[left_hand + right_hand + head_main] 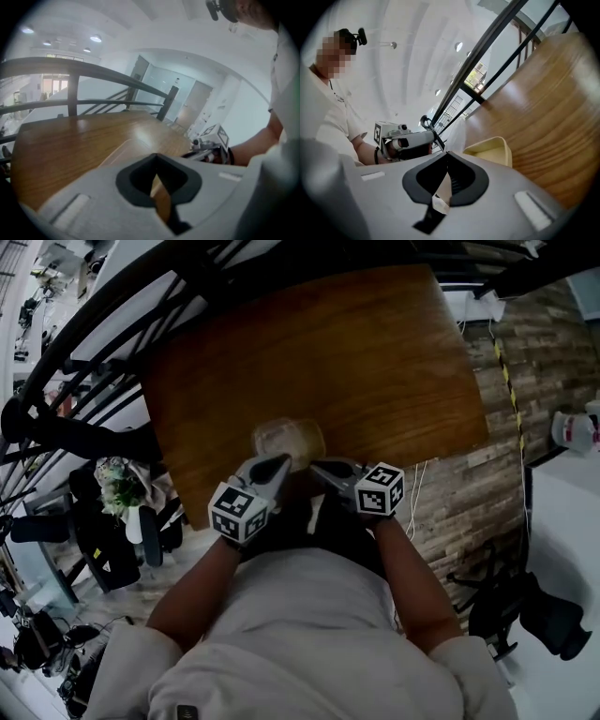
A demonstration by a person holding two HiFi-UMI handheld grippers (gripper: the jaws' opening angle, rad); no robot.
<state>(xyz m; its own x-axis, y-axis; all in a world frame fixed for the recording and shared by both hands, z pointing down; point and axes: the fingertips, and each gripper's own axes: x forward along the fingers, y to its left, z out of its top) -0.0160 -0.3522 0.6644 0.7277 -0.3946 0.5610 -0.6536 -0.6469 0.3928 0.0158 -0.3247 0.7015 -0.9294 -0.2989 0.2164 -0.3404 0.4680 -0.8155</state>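
left tool [280, 465] | right tool [317, 466] | jaws together | tips at clear container [287, 438] edge

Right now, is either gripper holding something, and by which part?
Nothing is held. Both the left gripper and the right gripper have jaws together, empty; the container lies just beyond.

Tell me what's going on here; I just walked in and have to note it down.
A person stands at the near edge of a wooden table with a gripper in each hand. The left gripper and the right gripper both point at a pale plastic container that sits by the table's near edge. Each gripper's jaws are together with nothing between them. The tips are close beside the container, one on each side; whether they touch it cannot be told.
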